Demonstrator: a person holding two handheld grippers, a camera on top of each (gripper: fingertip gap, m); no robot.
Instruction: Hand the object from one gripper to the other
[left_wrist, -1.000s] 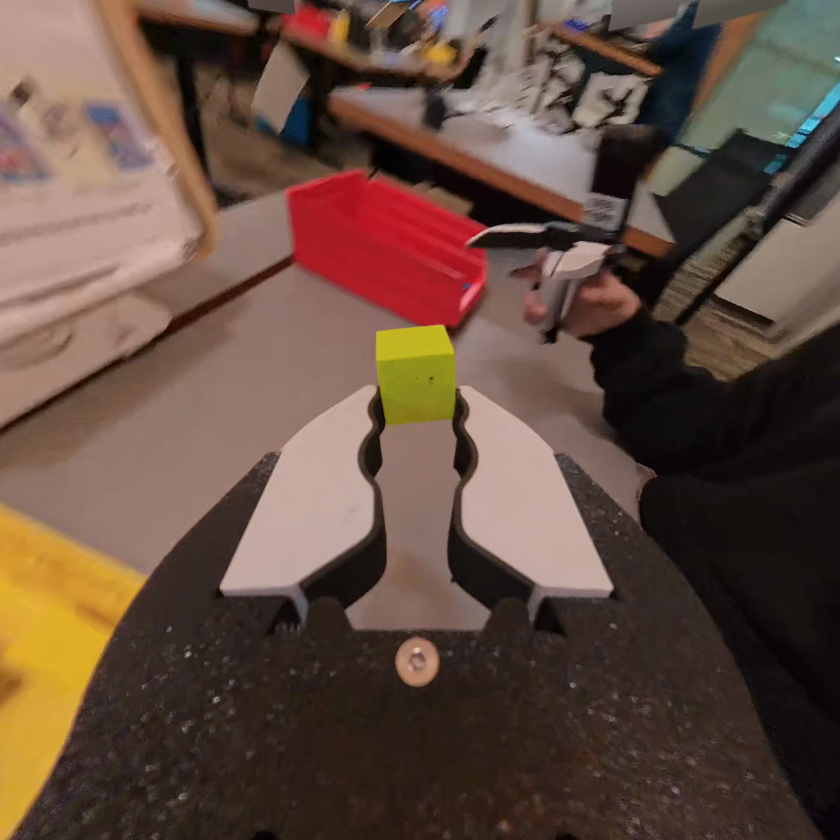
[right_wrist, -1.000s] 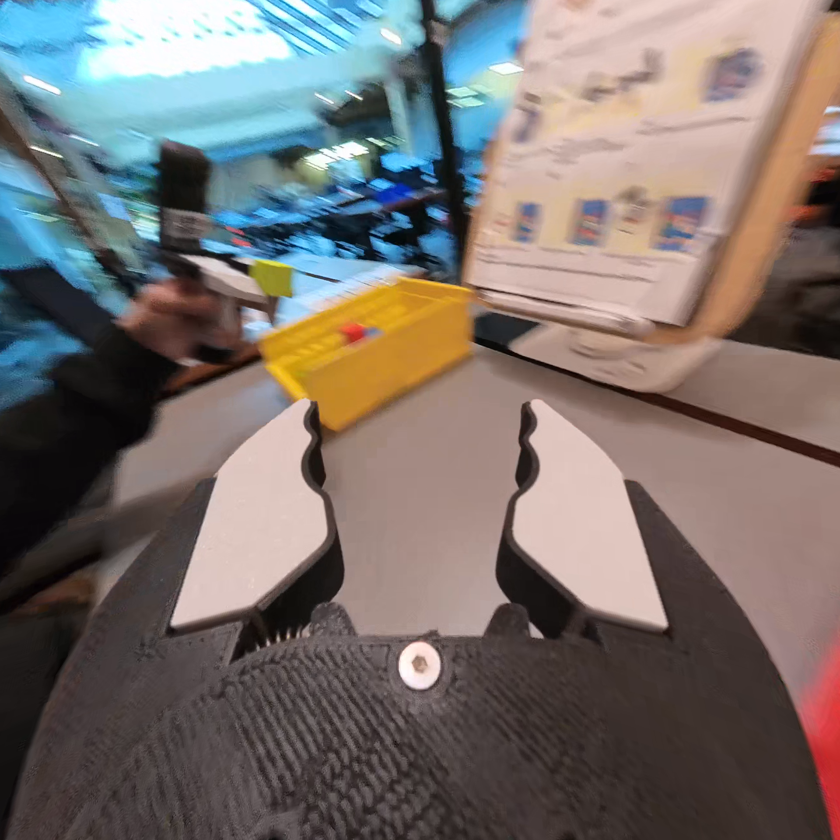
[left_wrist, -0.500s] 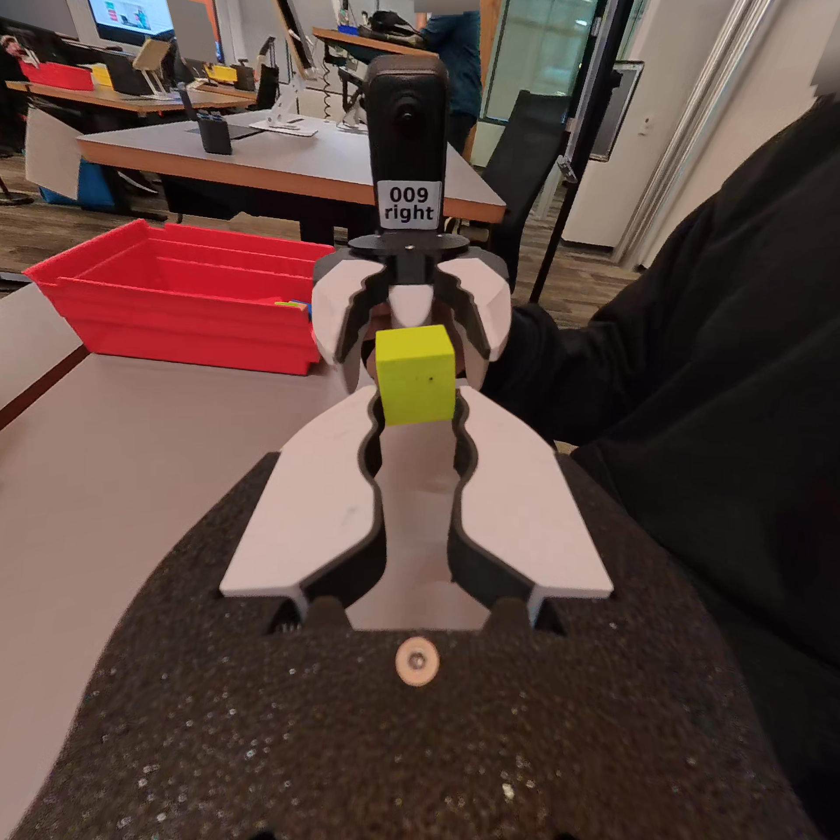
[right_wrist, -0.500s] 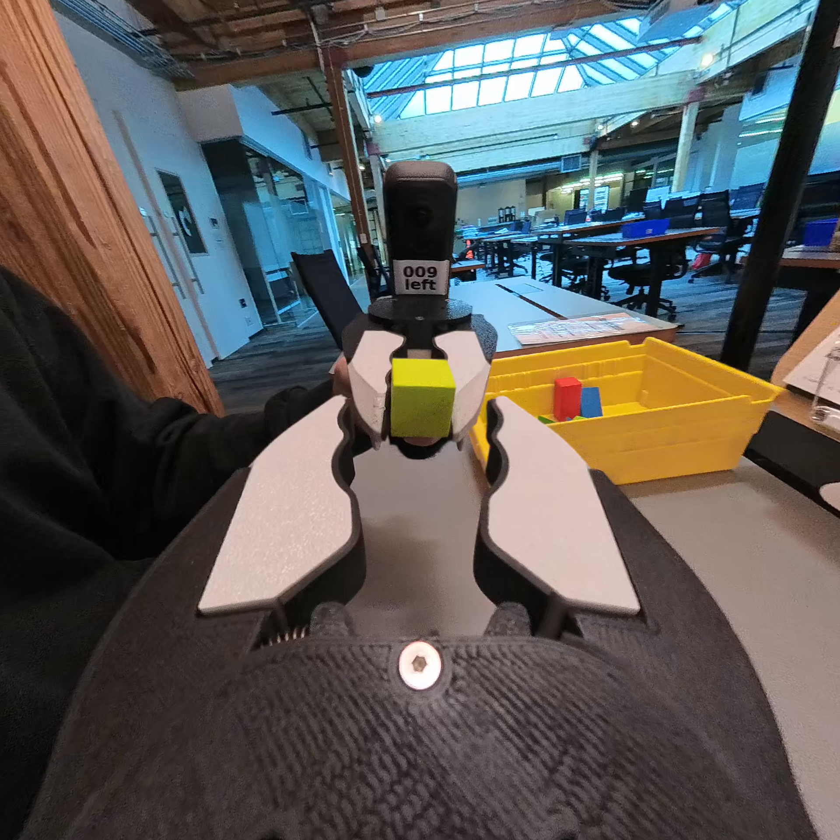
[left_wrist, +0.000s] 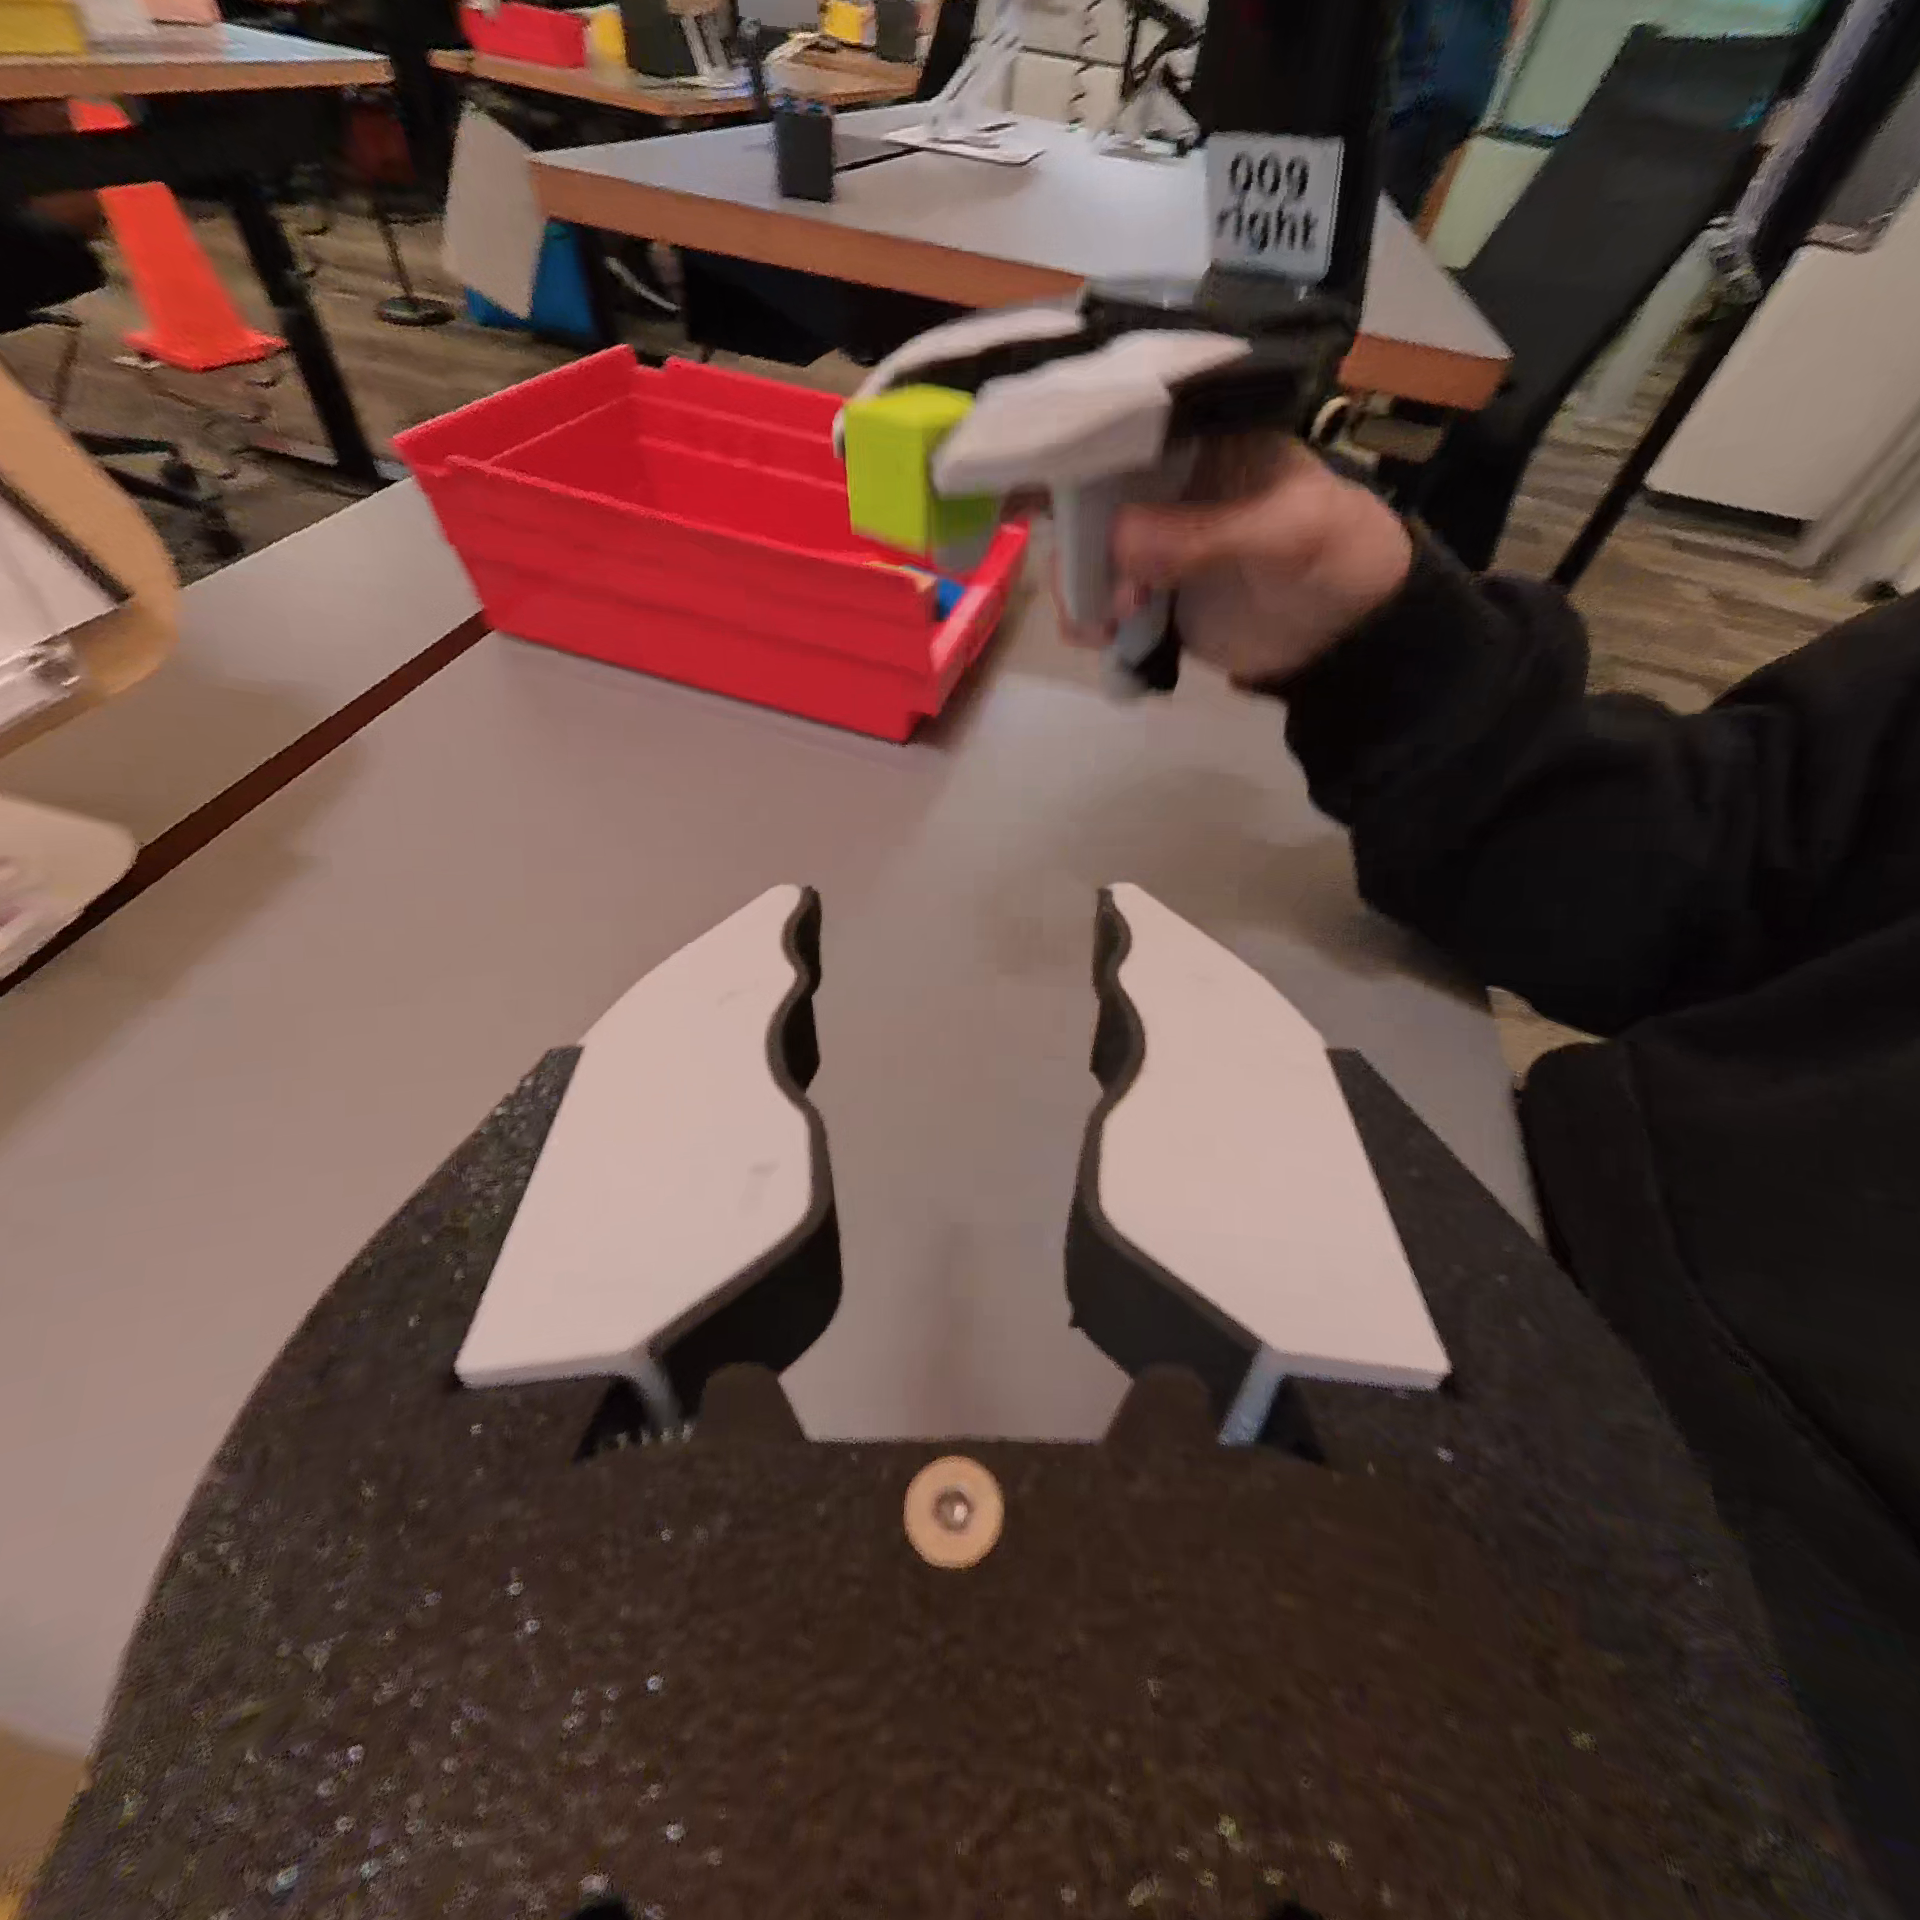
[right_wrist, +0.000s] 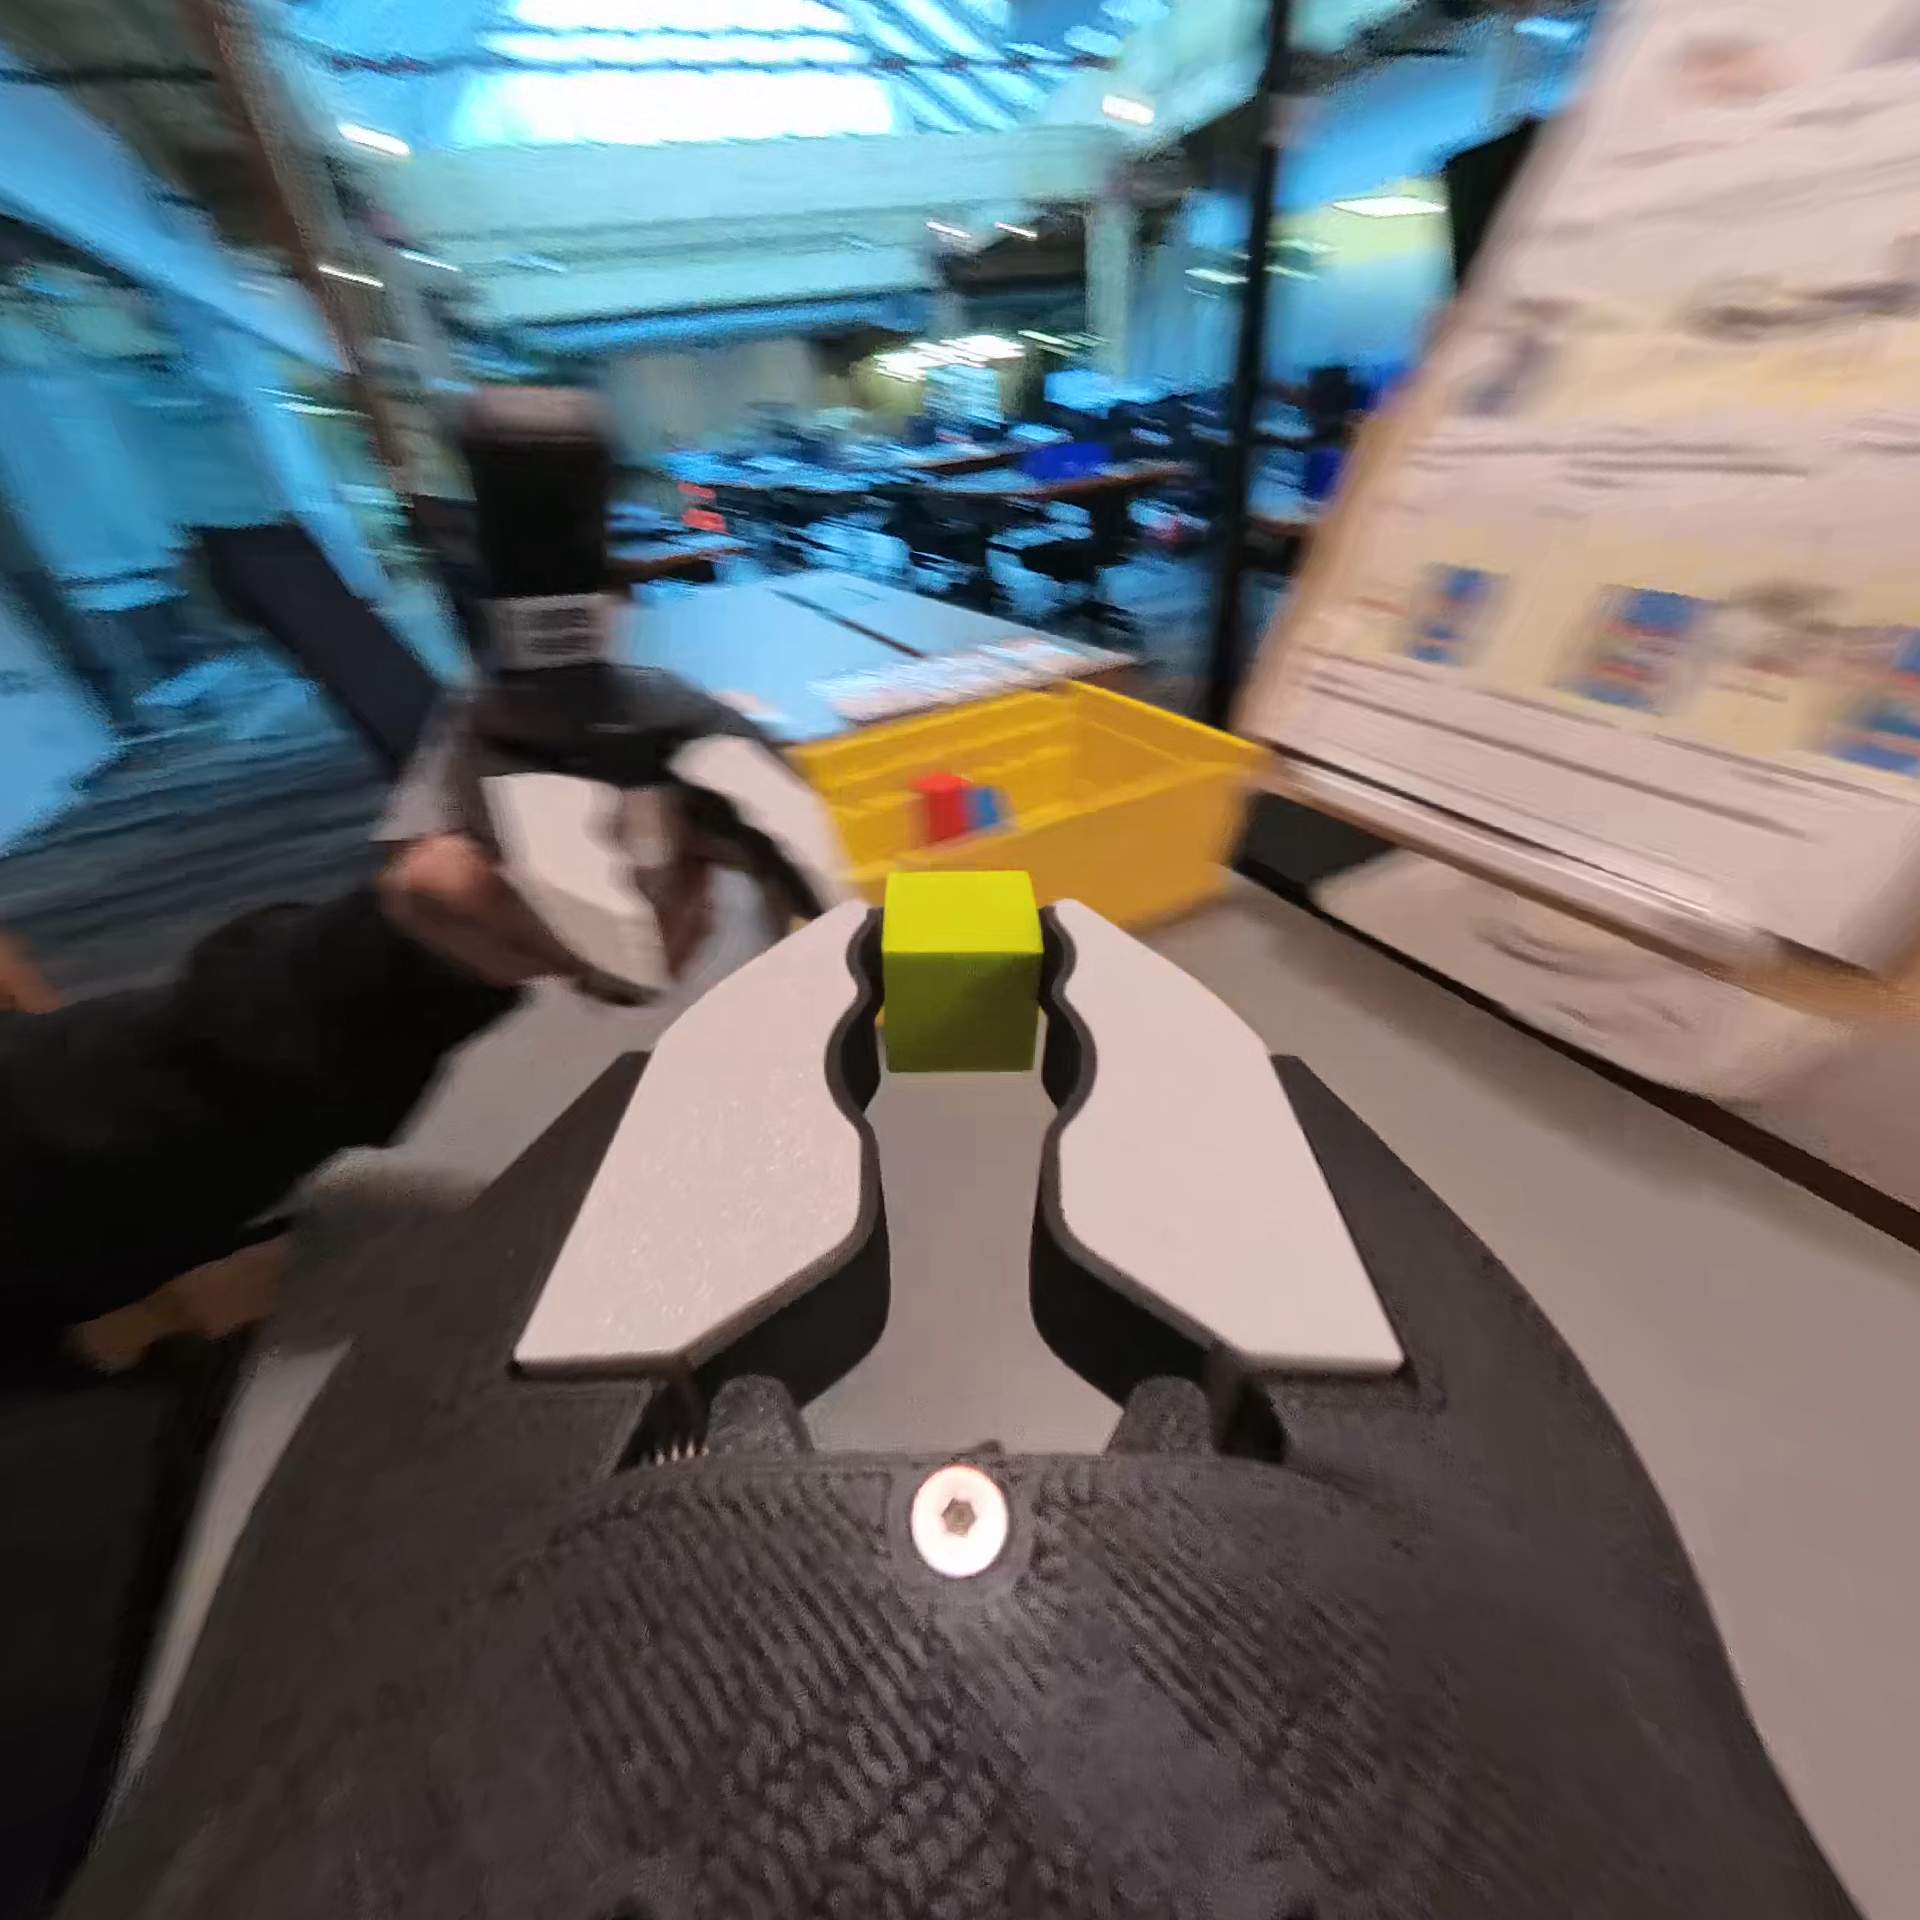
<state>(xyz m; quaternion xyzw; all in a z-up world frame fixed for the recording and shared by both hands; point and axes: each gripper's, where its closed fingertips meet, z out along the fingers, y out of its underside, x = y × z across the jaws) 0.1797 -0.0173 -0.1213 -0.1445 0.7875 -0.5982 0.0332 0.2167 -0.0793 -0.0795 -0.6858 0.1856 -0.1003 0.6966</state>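
Note:
My right gripper (right_wrist: 958, 925) is shut on a yellow-green cube (right_wrist: 960, 982), both pads pressed against its sides at the fingertips. The left wrist view shows the same gripper (left_wrist: 940, 416) farther off, holding the cube (left_wrist: 904, 478) in the air over the red bin (left_wrist: 686, 540). My left gripper (left_wrist: 956, 914) is open and empty above the grey table (left_wrist: 520, 883). It also shows blurred in the right wrist view (right_wrist: 665, 862), with nothing between its fingers.
A yellow bin (right_wrist: 1132, 831) holding a red and a blue block stands behind the cube in the right wrist view. A leaning poster board (right_wrist: 1621, 499) is at the right. A person's black sleeve (left_wrist: 1621, 831) reaches across the table's right side. About 9 centimetres separates my left fingertips from my right.
The left gripper held the cube; the right gripper closed on it and the left opened. The two grippers have since drawn apart, the cube staying with the right one.

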